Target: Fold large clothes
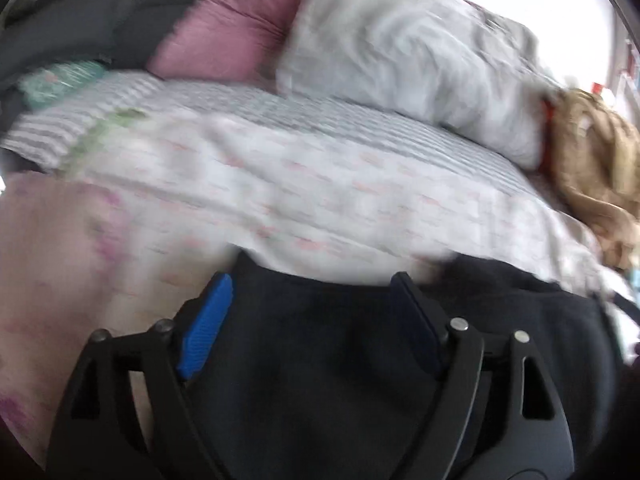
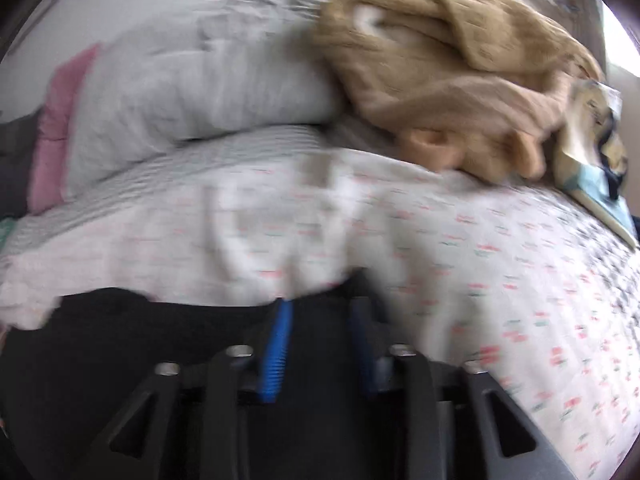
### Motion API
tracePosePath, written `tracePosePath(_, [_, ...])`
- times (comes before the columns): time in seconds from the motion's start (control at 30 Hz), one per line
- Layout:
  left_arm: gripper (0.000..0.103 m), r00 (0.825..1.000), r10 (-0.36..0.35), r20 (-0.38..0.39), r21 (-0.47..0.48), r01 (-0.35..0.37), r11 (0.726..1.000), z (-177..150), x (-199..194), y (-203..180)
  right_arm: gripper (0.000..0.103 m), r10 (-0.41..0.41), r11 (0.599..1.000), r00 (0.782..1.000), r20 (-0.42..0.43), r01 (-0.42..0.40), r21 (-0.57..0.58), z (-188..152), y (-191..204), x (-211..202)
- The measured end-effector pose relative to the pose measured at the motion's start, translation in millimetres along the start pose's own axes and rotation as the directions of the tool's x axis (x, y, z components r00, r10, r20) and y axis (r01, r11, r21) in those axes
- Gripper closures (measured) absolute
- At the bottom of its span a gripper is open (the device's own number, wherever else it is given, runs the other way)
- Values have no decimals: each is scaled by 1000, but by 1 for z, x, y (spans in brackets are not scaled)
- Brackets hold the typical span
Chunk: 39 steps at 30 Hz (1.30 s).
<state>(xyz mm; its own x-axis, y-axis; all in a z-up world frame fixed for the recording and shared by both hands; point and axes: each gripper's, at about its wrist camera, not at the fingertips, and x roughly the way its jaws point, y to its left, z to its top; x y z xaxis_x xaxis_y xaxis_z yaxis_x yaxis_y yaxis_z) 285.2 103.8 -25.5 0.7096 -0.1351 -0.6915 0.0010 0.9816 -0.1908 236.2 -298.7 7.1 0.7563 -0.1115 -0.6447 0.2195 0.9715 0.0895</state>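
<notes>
On bed, near edge: black soft fabric garment (image 1: 320, 360) lies under both grippers, atop white quilt with small pink print (image 2: 500, 280).

Left gripper (image 1: 312, 320): jaws wide apart, nothing pinched. Right gripper (image 2: 320, 344): jaws parted, nothing between pads.

Step, judged: hem released, fold laid. Next calls for fresh grip on garment edge.

Count beyond garment: one grey pillow (image 1: 400, 52), one pink cushion (image 1: 224, 28), one tan knit heap (image 2: 452, 68).

A large black garment (image 1: 320, 360) lay spread flat on the near part of the bed, over a white floral-print cover. Its far edge ran roughly straight across. The cloth looked dark, plain and slightly rumpled.
</notes>
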Motion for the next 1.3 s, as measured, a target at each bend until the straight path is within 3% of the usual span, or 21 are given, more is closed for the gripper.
tracePosePath(0.03, [19,998,-40,-39,1,40,999,-3,7,-11,16,51,998,999,0,-51,-29,-4,20,-1])
tracePosePath(0.1, [19,992,-90,-91,-5,89,996,-12,23,-28,16,180,973,981,-77,-189,-133,-17,69,7])
tracePosePath(0.13, [19,991,-86,-104,-11,85,996,-16,29,-29,16,206,961,972,-116,-223,-162,-23,83,13])
tracePosePath(0.2, [19,991,-18,-132,11,20,1000,-22,46,-22,17,164,956,972,-169,-199,-218,-34,94,31])
tracePosePath(0.27, [19,986,68,-150,54,-61,997,-25,58,4,17,90,968,980,-175,-127,-217,-36,67,46])
tracePosePath(0.33, [20,981,96,-170,29,-92,995,-20,62,40,17,65,993,979,-193,-83,-85,-32,4,58])
tracePosePath(0.4, [18,961,194,-195,5,-197,980,-14,60,72,17,-94,995,970,-226,99,11,-28,-69,63])
tracePosePath(0.47, [18,950,226,-215,-45,-241,969,-11,52,97,29,-31,994,977,-211,52,93,-24,-103,48])
tracePosePath(0.5, [19,949,232,-214,-57,-249,967,-12,44,102,43,-34,994,972,-233,58,95,-22,-110,42])
tracePosePath(0.6, [20,961,208,-181,-3,-212,977,-21,10,81,39,-182,983,963,-197,174,-55,-24,-89,8])
tracePosePath(0.67, [20,979,149,-138,59,-142,988,-34,-21,48,33,-126,991,978,-164,115,-74,-29,-75,-11])
tracePosePath(0.73, [18,990,72,-122,91,-61,994,-52,-52,12,18,-56,995,986,-157,42,-87,-40,-47,-36])
tracePosePath(0.87, [16,987,-51,-153,106,68,992,-92,-90,-43,17,56,982,970,-236,-96,-162,-73,15,-57])
tracePosePath(0.93, [16,981,-79,-178,111,100,989,-119,-101,-63,17,85,975,957,-278,-138,-176,-99,35,-65])
tracePosePath(1.07, [15,971,-34,-237,103,60,993,-163,-103,-63,17,59,975,938,-342,-127,-181,-147,34,-71])
tracePosePath(1.13, [12,983,18,-182,130,6,992,-180,-114,-53,17,56,980,954,-295,-108,-165,-159,17,-80])
tracePosePath(1.3, [11,978,136,-160,160,-110,981,-195,-136,-37,16,10,994,966,-259,-36,-99,-168,-41,-99])
